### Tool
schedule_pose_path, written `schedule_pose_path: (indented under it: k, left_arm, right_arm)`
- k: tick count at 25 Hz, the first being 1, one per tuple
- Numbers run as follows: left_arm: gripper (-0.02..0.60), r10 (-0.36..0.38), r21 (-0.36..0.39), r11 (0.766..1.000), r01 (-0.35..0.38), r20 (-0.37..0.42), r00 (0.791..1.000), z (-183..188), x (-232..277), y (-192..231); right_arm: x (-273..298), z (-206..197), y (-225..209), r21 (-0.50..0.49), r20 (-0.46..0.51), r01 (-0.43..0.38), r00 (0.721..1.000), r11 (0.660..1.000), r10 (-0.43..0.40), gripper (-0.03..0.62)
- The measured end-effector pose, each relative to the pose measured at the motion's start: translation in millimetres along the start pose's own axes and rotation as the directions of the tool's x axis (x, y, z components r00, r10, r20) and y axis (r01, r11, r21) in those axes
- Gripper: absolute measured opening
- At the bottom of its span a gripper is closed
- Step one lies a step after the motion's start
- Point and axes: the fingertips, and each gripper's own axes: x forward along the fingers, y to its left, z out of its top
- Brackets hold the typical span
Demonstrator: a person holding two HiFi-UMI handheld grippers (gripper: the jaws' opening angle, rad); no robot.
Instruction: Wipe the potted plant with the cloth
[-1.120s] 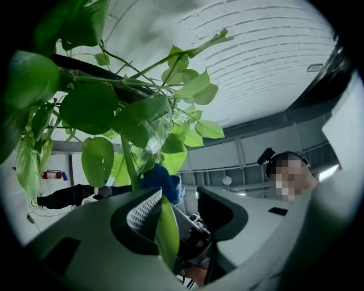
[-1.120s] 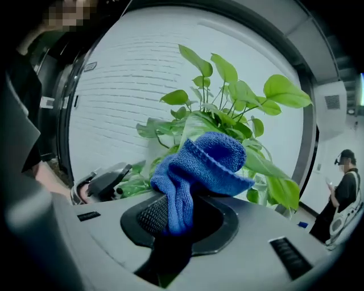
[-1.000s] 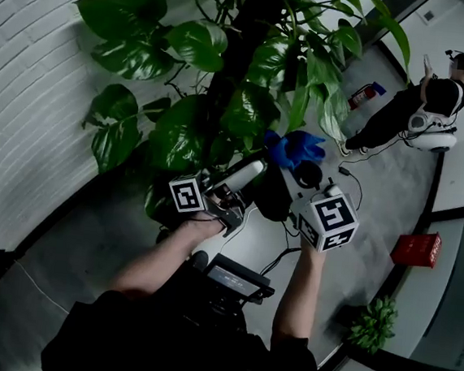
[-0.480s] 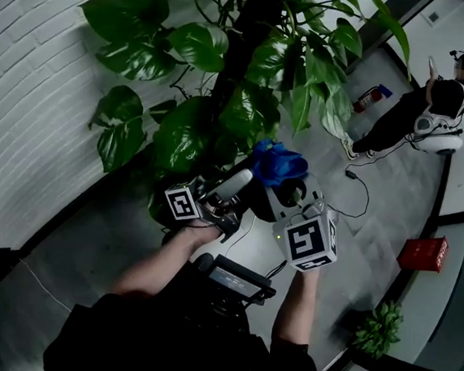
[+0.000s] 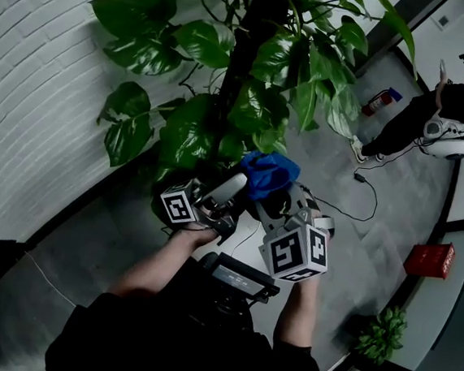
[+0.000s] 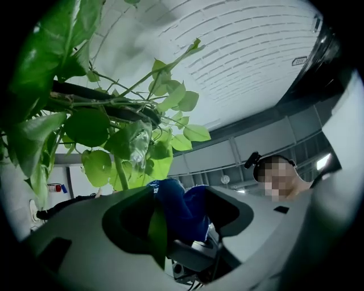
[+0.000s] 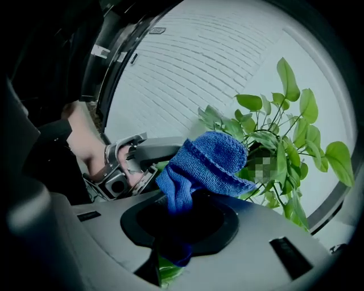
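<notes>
The potted plant (image 5: 250,84) fills the upper middle of the head view with broad green leaves on a dark central stem. My right gripper (image 5: 275,199) is shut on a blue cloth (image 5: 266,174), which bunches up out of its jaws (image 7: 213,162) just below the lowest leaves. My left gripper (image 5: 225,190) sits right beside it on the left. Its jaws have just been opening and stand apart. In the left gripper view a narrow strip of green leaf (image 6: 158,227) lies between them, with the blue cloth (image 6: 183,207) just past it. A leaf edge (image 7: 165,271) also shows under the right gripper (image 7: 179,224).
A white brick wall (image 5: 38,80) curves along the left. A person (image 5: 434,118) stands at the top right beside a fire extinguisher (image 5: 380,101). A cable (image 5: 362,193) trails over the grey floor. A red box (image 5: 431,258) and a small plant (image 5: 381,334) sit at the right.
The right gripper has come down and to the left with the blue cloth, rolling as it went, and now sits against the left gripper. The left gripper has barely moved.
</notes>
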Motion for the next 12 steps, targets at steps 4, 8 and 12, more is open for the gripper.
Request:
schedule_pose_path:
  k: [4, 8, 12]
  left_arm:
    - [0.279, 0.025, 0.025, 0.999, -0.024, -0.005, 1.000, -3.4, -6.1, -1.9]
    - [0.281, 0.040, 0.064, 0.997, -0.039, -0.015, 0.999, -5.3, -8.8, -5.2]
    - [0.289, 0.046, 0.112, 0.993, -0.042, -0.032, 0.998, -8.3, -10.7, -8.6]
  right_arm:
    - [1.6, 1.1, 14.3, -0.001, 0.004, -0.049, 0.999, 0.999, 0.049, 0.106]
    - [2.0, 5.4, 31.4, -0.013, 0.021, -0.104, 0.994, 0.995, 0.104, 0.106]
    - [0.5, 5.6, 44.4, -0.008, 0.035, -0.132, 0.991, 0.991, 0.132, 0.106]
